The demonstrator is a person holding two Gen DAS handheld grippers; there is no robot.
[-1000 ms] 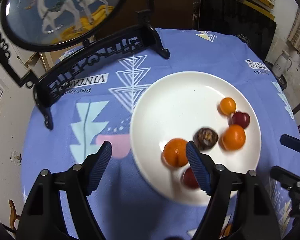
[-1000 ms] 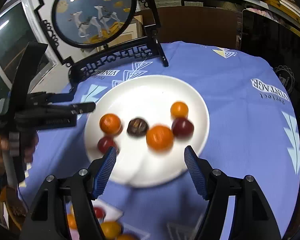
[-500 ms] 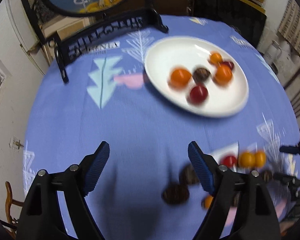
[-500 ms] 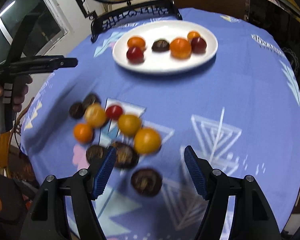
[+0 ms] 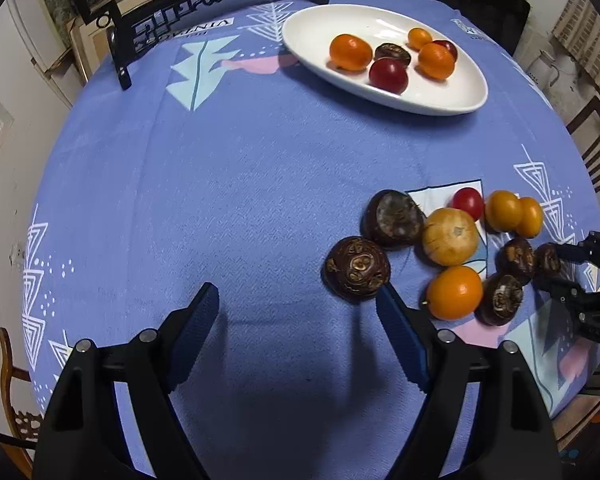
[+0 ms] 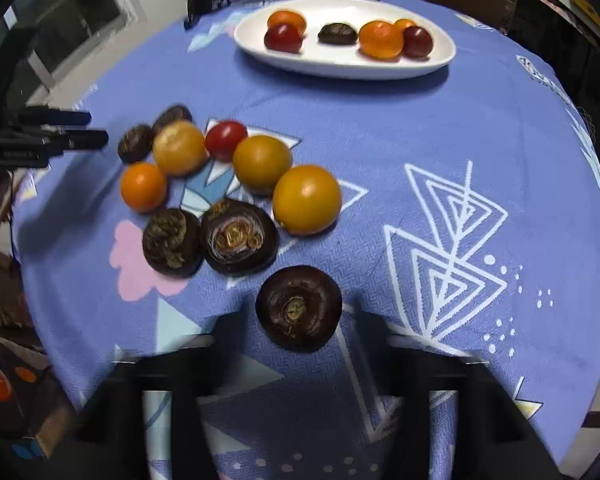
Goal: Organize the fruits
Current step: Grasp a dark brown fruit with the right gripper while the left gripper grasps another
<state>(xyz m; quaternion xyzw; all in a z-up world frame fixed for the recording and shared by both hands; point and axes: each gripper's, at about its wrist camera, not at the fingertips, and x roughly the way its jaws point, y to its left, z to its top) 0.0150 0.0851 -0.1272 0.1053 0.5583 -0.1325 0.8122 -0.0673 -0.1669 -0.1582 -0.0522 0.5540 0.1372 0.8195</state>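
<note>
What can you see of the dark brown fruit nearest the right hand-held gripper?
The round, dark brown, flattened water-chestnut-like fruit lies alone on the blue patterned tablecloth, glossy, with a pale tufted centre facing up. It touches no other fruit and sits just ahead of the right hand-held gripper, whose blurred fingers flank it without visibly touching.

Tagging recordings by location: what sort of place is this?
Probably a home dining room: a round table under a blue printed tablecloth, wooden chairs around it, a white plate of fruit, and a decorative screen stand at the back.
</note>
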